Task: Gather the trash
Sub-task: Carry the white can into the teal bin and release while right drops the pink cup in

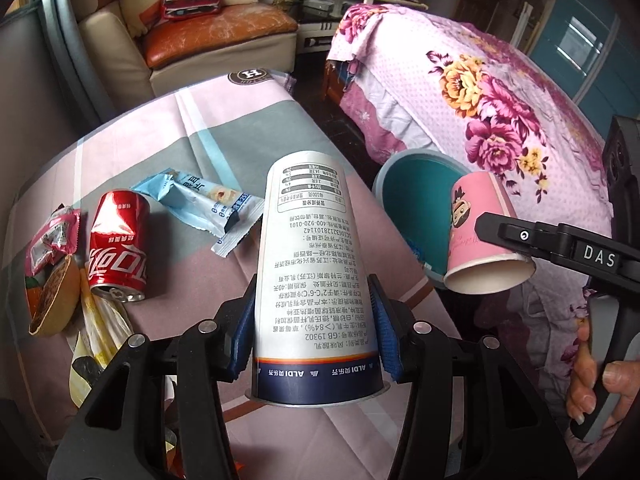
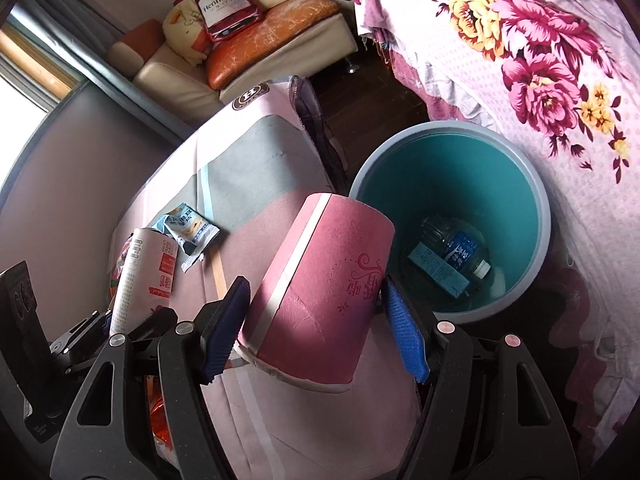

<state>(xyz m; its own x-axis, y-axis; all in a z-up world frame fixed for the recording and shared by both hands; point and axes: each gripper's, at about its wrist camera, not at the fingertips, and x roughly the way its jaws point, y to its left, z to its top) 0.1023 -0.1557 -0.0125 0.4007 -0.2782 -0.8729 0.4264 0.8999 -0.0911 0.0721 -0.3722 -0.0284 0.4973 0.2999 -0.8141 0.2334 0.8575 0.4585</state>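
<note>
My left gripper (image 1: 314, 300) is shut on a tall white yogurt cup (image 1: 308, 256), held upside down above the cloth-covered table (image 1: 200, 128). My right gripper (image 2: 316, 296) is shut on a pink paper cup (image 2: 320, 300), tilted, at the table's edge beside a teal bin (image 2: 460, 168). The left wrist view shows the pink cup (image 1: 480, 236) in front of the bin (image 1: 416, 184). On the table lie a red cola can (image 1: 118, 244), a pale blue wrapper (image 1: 204, 204) and crumpled snack packets (image 1: 52, 240). The right wrist view shows the white cup (image 2: 144, 276) at lower left.
The bin holds a plastic water bottle (image 2: 460, 256) and a blue packet (image 2: 436, 272). A bed with a floral cover (image 2: 540, 72) stands right behind the bin. A sofa with cushions (image 1: 192, 32) is at the back. A person's hand (image 1: 596, 380) grips the right tool's handle.
</note>
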